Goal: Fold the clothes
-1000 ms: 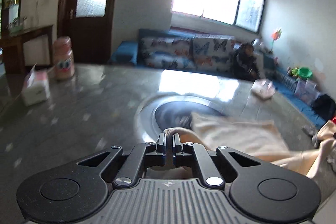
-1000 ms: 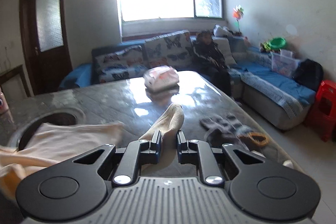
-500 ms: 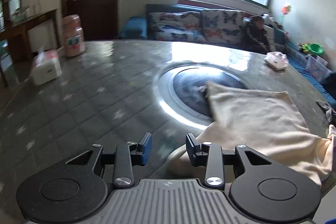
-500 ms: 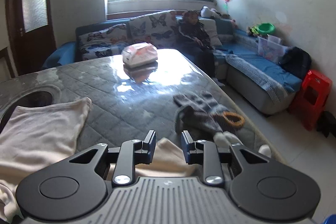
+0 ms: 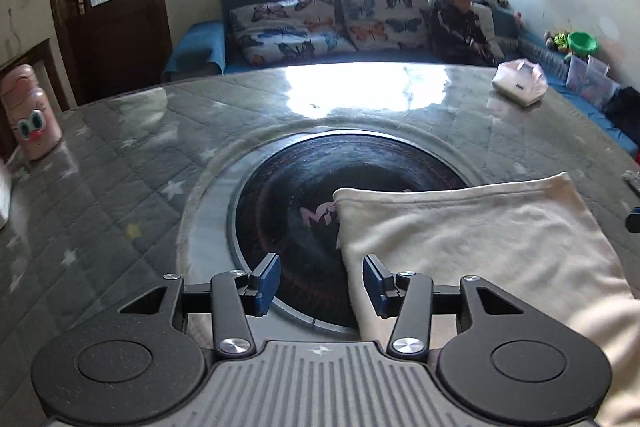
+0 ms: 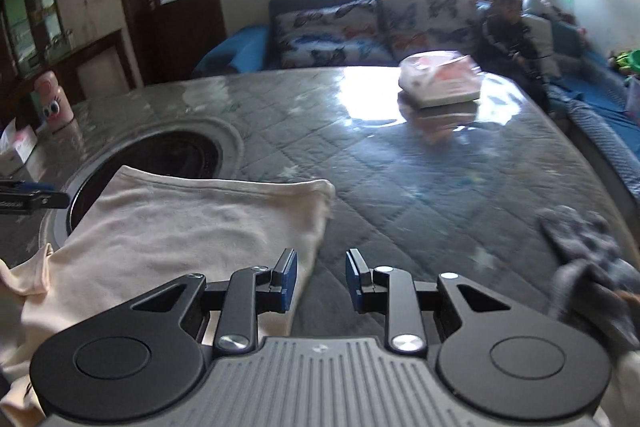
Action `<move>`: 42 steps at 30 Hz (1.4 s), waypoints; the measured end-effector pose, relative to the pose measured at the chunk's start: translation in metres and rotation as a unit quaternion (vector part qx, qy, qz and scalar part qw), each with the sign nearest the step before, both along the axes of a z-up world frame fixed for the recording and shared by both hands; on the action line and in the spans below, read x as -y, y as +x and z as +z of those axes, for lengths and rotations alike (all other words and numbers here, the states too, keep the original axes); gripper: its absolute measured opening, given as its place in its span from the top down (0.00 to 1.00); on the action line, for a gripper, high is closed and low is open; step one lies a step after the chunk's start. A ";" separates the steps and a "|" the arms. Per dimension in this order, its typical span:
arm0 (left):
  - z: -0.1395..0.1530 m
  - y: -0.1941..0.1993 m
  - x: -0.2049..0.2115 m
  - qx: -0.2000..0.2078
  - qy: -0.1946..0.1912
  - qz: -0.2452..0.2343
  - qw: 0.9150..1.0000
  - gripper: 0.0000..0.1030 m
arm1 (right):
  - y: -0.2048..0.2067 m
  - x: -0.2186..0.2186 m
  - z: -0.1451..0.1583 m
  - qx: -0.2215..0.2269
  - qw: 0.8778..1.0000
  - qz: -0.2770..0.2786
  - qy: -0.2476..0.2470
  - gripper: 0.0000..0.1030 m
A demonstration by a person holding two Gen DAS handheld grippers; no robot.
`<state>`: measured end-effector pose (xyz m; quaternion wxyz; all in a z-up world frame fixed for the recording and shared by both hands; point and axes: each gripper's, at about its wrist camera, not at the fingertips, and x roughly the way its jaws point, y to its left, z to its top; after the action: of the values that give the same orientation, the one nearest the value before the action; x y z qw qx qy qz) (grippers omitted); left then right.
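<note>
1. Left wrist view, from my left: pink bottle (image 5: 30,119) near the table (image 5: 120,163) edge; dark round inset (image 5: 320,183) mid-table; my left gripper (image 5: 320,281), jaws just widened, spread with nothing pinched, over the cream garment (image 5: 480,239) edge.
2. Right wrist view: cream garment (image 6: 180,227) lies flat left of my right gripper (image 6: 322,279), jaws parted, empty; grey gloves (image 6: 588,251) lie far right.

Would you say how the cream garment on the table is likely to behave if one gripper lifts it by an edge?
The cream garment would probably droop rather than hold shape: it lies limp, following the table. It looks thin, so likely light. On the glossy top it may slide when dragged.
</note>
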<state>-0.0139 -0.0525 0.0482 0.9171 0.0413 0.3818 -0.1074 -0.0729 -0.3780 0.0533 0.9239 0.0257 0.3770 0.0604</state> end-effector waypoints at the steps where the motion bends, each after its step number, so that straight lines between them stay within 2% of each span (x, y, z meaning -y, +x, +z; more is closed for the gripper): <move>1: -0.003 0.007 0.002 -0.007 0.001 0.000 1.000 0.50 | 0.008 -0.001 -0.003 -0.005 1.000 0.003 0.001 0.75; 4: -0.008 0.024 0.008 -0.024 0.006 -0.001 1.000 0.49 | 0.032 -0.004 -0.011 -0.021 1.000 0.010 0.001 0.75; 9: -0.013 0.046 0.018 -0.034 0.016 -0.012 0.999 0.41 | 0.059 -0.007 -0.022 -0.036 0.999 0.015 -0.007 0.75; 13: -0.019 0.058 0.025 -0.036 0.025 -0.027 0.999 0.40 | 0.071 -0.009 -0.025 -0.042 0.999 0.019 -0.010 0.75; 15: -0.022 0.061 0.028 -0.037 0.028 -0.037 0.998 0.43 | 0.075 -0.011 -0.026 -0.042 0.999 0.024 -0.014 0.75; 16: -0.024 0.061 0.030 -0.035 0.029 -0.043 0.998 0.49 | 0.077 -0.012 -0.026 -0.043 0.999 0.026 -0.016 0.75; 17: -0.025 0.062 0.031 -0.033 0.028 -0.049 0.998 0.61 | 0.079 -0.013 -0.026 -0.042 0.999 0.028 -0.019 0.79; 18: -0.025 0.062 0.031 -0.030 0.025 -0.055 0.998 0.71 | 0.081 -0.014 -0.025 -0.041 0.999 0.029 -0.022 0.88; 20: -0.024 0.063 0.032 -0.023 0.025 -0.057 0.998 0.86 | 0.084 -0.016 -0.024 -0.038 0.998 0.031 -0.030 0.92; 21: -0.024 0.065 0.032 -0.019 0.027 -0.058 0.998 0.91 | 0.087 -0.017 -0.023 -0.035 0.998 0.032 -0.033 0.95; 27: -0.016 0.081 0.023 -0.001 0.030 -0.045 0.999 0.95 | 0.108 -0.025 -0.007 -0.007 0.998 0.041 -0.045 0.96; 34: 0.001 0.121 0.012 0.034 0.034 -0.014 0.999 0.95 | 0.163 -0.042 0.009 0.030 0.996 0.053 -0.072 0.96; 37: 0.002 0.139 0.013 0.047 0.044 -0.009 0.998 0.95 | 0.187 -0.046 0.007 0.032 0.995 0.049 -0.079 0.96; 42: -0.008 0.157 0.016 0.036 0.059 -0.004 0.998 0.90 | 0.204 -0.050 -0.006 0.013 0.994 0.058 -0.089 0.91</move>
<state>0.1431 -0.0685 0.0398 0.9257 0.1009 0.3543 -0.0863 0.1312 -0.3283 0.0475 0.9222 -0.0795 0.3698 0.0808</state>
